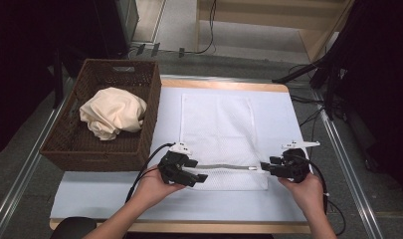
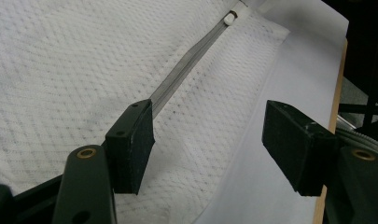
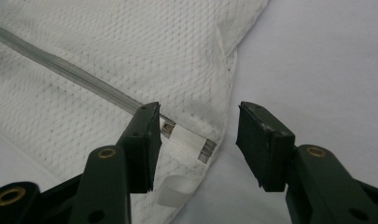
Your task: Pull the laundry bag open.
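A white mesh laundry bag (image 1: pixel 216 129) lies flat on the table, with a grey zipper (image 1: pixel 224 167) running across it near its front edge. My left gripper (image 1: pixel 198 170) is open at the zipper's left end; the left gripper view has the zipper (image 2: pixel 182 70) passing by one open jaw toward a small white pull (image 2: pixel 229 18). My right gripper (image 1: pixel 266 167) is open at the bag's right corner. In the right gripper view its jaws straddle the zipper's end tab (image 3: pixel 186 140) without touching it, and a white fabric loop (image 3: pixel 170 193) hangs just below.
A brown wicker basket (image 1: pixel 154 99) stands at the table's left and holds a crumpled cream cloth (image 1: pixel 112 112). A pale sheet (image 1: pixel 114 194) covers the tabletop. Cables and dark equipment lie on the floor beyond and to the right.
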